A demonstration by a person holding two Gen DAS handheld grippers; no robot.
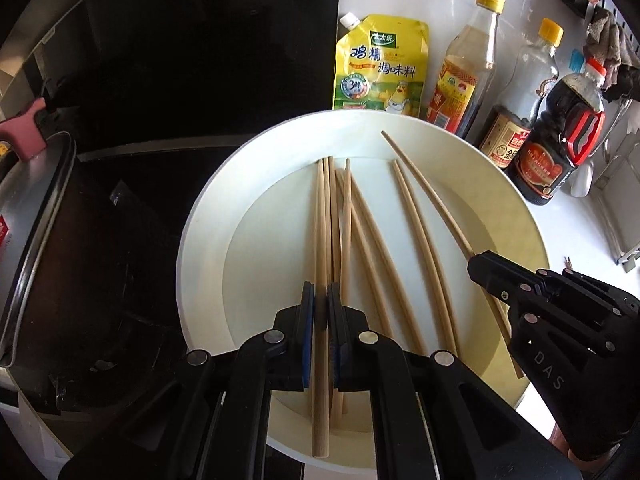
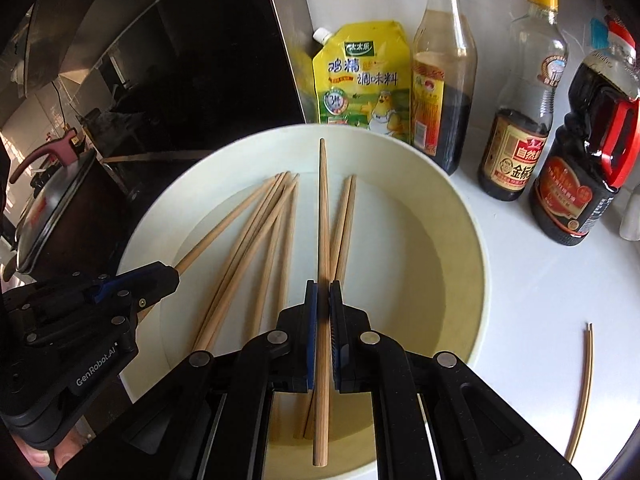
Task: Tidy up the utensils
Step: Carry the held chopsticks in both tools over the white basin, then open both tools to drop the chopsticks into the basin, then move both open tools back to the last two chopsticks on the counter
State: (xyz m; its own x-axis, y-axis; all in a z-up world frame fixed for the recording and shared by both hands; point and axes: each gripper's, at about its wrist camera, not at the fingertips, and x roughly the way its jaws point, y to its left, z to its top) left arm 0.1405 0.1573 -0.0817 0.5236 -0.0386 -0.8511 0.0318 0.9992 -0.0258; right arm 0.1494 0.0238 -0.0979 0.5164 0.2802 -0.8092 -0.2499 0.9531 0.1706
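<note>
Chopsticks: both jaws were clamped, left gripper (image 1: 321, 300) and right gripper (image 2: 323, 298) holding one each above the plate (image 2: 460, 240); I judged level, parallel carrying best.

Chopsticks (image 2: 322, 240) matt wood; plate (image 2: 440, 240) smooth, probably plastic; bottles (image 2: 516, 120) glossy clear plastic.

Left wrist view: close, angled down along its fingers (image 1: 306, 300) onto the white bowl (image 1: 208, 216). Right wrist view: likewise, from the other side. Shared: bowl, chopsticks (image 2: 256, 240), sauce bottles (image 2: 442, 80) on the counter (image 2: 532, 280) (each view catches the other gripper).
</note>
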